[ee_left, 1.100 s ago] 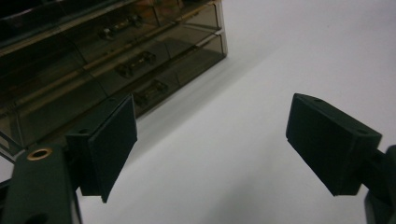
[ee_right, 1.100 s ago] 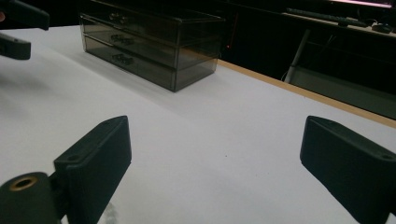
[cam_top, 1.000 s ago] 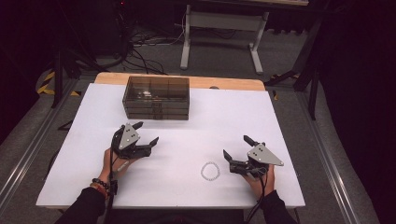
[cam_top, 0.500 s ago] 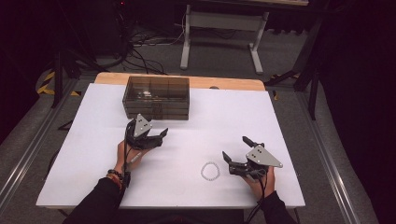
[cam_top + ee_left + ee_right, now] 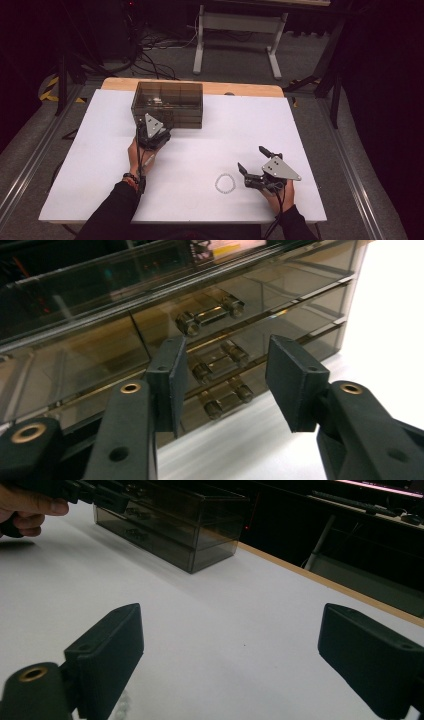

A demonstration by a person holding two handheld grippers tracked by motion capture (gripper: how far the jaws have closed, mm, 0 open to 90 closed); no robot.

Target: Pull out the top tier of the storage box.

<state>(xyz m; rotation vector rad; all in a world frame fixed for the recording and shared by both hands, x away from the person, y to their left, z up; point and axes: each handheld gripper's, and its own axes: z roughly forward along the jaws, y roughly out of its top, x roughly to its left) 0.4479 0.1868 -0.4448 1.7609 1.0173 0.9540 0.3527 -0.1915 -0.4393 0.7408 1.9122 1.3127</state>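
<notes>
White covers the desk (image 5: pixel 310 130), with a smoky see-through drawer box (image 5: pixel 168 104) at its far left-centre, three drawers with metal bar handles (image 5: pixel 210 315). Since a second ago the left gripper (image 5: pixel 225 375) has moved up to the box front, jaws apart and empty. The right gripper (image 5: pixel 255 165) waits wide open beside a bead ring (image 5: pixel 225 183), hard to make out.

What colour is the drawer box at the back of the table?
Smoky, see-through brown-grey drawer box, clearest in the left gripper view.
</notes>
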